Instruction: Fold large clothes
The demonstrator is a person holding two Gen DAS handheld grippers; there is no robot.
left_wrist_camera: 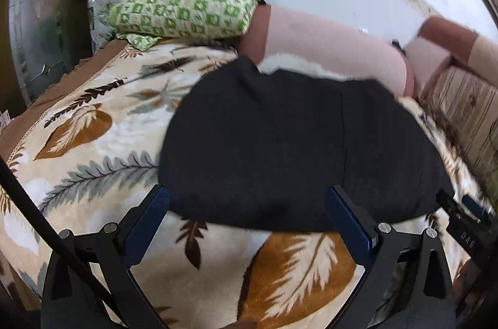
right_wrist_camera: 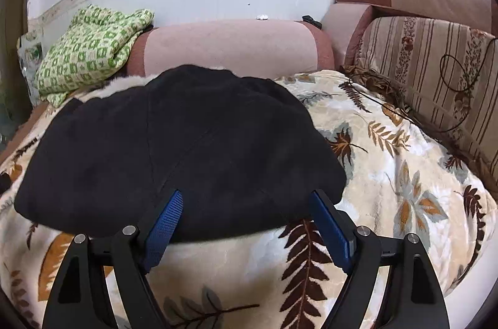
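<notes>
Both grippers spread wide at the near hem of the black garment, nothing gripped yet.

I'd ease my left gripper (left_wrist_camera: pixel 247 212) and right gripper (right_wrist_camera: pixel 246 212) down evenly, pinch only the hem and lift both together. The black garment (right_wrist_camera: pixel 174 148) lies as a rounded, thick-looking heap on the leaf-print blanket (right_wrist_camera: pixel 389 173) over the sofa (right_wrist_camera: pixel 230 45), pale fleece lining showing at its far edge.
</notes>
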